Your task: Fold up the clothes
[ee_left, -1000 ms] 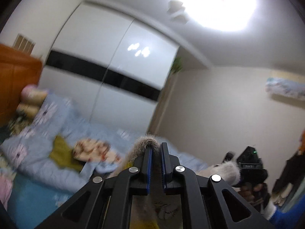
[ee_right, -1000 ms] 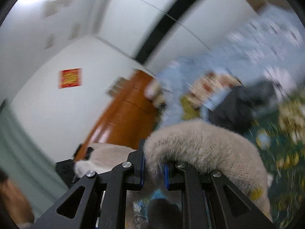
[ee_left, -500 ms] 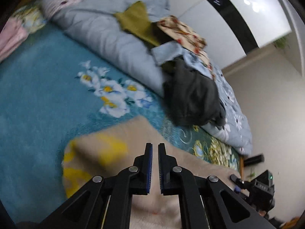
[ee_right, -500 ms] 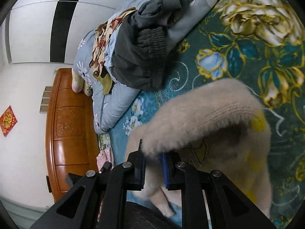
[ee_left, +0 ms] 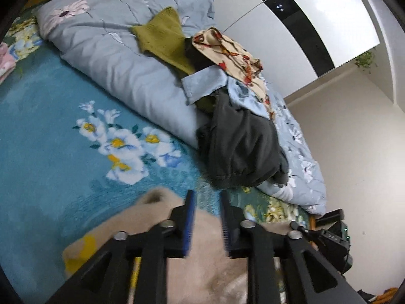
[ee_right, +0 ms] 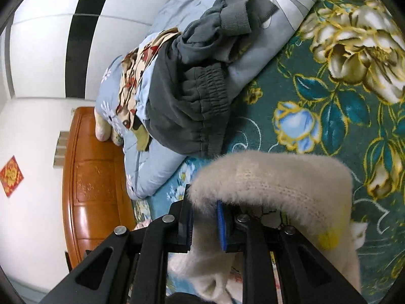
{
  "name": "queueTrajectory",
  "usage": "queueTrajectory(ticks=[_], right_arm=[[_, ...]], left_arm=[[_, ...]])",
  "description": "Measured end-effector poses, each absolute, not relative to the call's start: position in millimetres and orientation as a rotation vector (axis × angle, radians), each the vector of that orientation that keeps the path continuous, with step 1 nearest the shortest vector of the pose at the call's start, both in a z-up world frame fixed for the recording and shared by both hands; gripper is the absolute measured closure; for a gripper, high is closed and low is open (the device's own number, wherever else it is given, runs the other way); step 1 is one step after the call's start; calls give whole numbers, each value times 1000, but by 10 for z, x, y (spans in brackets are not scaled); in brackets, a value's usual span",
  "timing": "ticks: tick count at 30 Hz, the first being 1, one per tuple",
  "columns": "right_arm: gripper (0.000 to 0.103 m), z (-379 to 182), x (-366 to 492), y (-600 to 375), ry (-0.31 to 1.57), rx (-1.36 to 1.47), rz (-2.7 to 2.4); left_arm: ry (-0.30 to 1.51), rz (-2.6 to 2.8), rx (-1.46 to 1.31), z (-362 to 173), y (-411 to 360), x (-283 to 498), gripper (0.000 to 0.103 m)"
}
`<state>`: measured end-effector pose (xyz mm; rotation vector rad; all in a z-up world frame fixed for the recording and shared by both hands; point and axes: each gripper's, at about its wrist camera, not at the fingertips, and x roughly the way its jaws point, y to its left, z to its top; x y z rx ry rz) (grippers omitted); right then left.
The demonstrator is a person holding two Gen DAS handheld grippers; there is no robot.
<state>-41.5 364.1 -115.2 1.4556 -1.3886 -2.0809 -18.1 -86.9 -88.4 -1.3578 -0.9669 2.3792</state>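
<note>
A fuzzy beige sweater with yellow patches lies on the teal floral bedspread under my left gripper. The left jaws stand a little apart above the sweater and hold nothing. In the right wrist view the same sweater bulges over my right gripper, whose jaws are closed on its fuzzy edge. The right gripper body shows at the lower right of the left wrist view.
A rolled light-blue floral quilt lies across the bed with a pile of clothes on it: olive knit, patterned cream cloth, blue shirt, dark grey trousers. A wooden headboard and white wardrobe stand behind.
Both grippers have swung down from facing the room to the bed, laying the sweater on the bedspread. The left jaws have parted and let go of the sweater.
</note>
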Motion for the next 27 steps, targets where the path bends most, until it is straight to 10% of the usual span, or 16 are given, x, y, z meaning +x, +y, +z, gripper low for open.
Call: queueTrajectory(ticks=[21,27], right_arm=[[84,-1381,-302,3761,-1445,1468,-2009],[84,-1408,-283,3781,-1457,1463,-1996]], left_arm=[[-987,2161,-1882,-1767,-342,419,53],[-1181,2053,-1905,-1961,-380,502,33]])
